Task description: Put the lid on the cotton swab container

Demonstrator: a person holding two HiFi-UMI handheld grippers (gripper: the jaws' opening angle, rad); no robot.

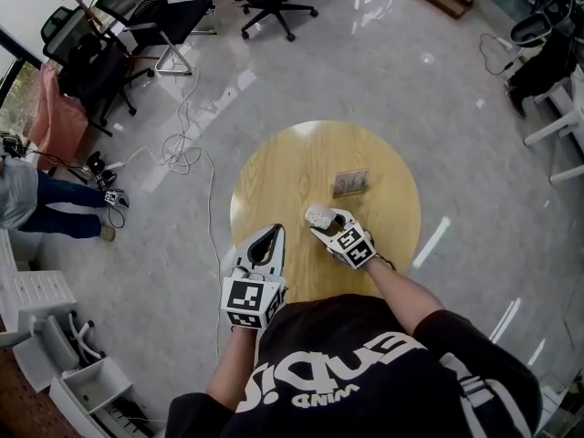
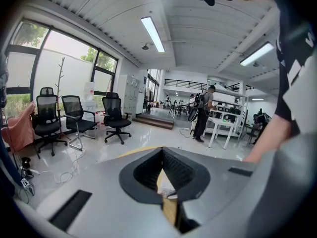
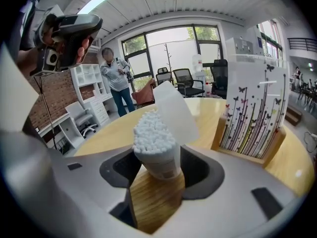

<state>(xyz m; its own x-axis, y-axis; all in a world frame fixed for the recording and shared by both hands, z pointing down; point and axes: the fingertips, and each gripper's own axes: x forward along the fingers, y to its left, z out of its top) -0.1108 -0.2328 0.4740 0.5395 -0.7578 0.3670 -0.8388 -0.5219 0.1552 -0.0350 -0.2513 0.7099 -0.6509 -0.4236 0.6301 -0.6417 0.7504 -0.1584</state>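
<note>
Right hand-held gripper (image 3: 159, 163), jaws wide, straddles the open cotton swab container (image 3: 156, 142).

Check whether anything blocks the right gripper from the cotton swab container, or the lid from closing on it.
Nothing visible does. The cotton swab container stands between the open jaws of the right gripper, its lid tilted up behind the swabs. The wooden card holder stands apart.
</note>
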